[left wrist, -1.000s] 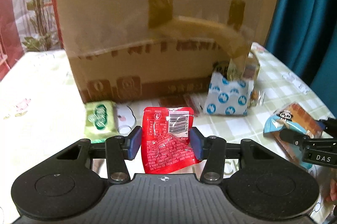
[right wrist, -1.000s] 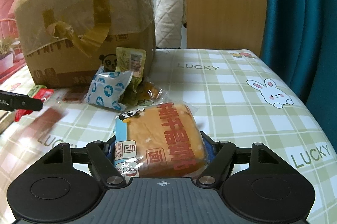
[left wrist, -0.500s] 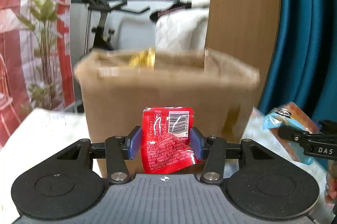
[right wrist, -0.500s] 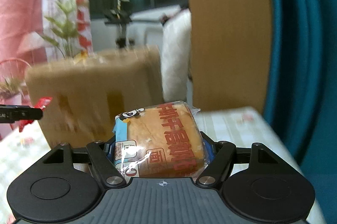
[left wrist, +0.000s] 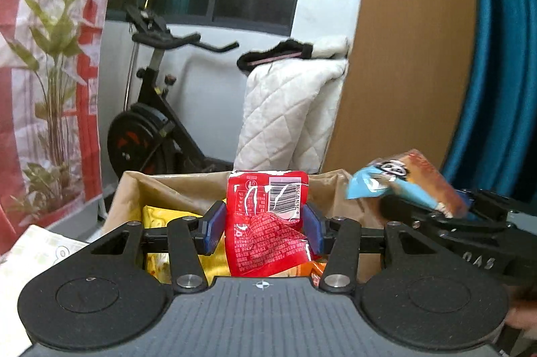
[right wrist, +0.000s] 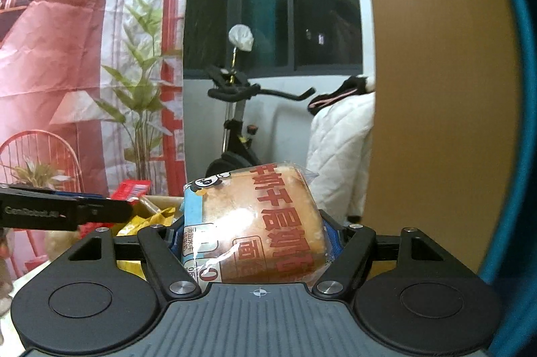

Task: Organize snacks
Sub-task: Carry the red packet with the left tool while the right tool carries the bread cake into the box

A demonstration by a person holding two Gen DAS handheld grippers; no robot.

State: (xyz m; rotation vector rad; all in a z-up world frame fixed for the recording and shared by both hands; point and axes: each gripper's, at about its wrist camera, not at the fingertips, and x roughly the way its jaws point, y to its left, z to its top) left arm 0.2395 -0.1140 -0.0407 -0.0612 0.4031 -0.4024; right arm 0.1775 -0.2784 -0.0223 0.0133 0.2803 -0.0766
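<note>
At lower centre of the left wrist view, the left gripper [left wrist: 265, 224] pinches a red packet [left wrist: 266, 222] upright between its blue pads [left wrist: 212, 226], barcode at the packet's upper right and its lower half creased. Just behind it, the open box [left wrist: 161, 184] spreads across the lower middle of the frame, its brown flaps raised and a yellow bag [left wrist: 161, 219] lying inside at left; orange wrapping shows inside the box under the packet. At right of the same frame, the right gripper [left wrist: 446, 216] reaches in from the edge with a wrapped bread [left wrist: 419, 179] held over the box's right rim. The right wrist view shows that gripper [right wrist: 255, 239] closed on the bread [right wrist: 258, 222] at lower centre, red characters across its clear wrapper and a blue strip with a panda at the left end. At middle left of that frame, the left gripper [right wrist: 97, 212] enters side-on with the red packet [right wrist: 129, 189] poking up beyond it, above the yellow bag [right wrist: 157, 217] and the box edge [right wrist: 151, 206]. Behind, an exercise bike [left wrist: 151, 122] stands at centre left, a white quilted blanket [left wrist: 292, 115] hangs at centre, a potted plant [left wrist: 50, 82] fills the left, and a teal curtain [left wrist: 496, 55] runs down the right.
</note>
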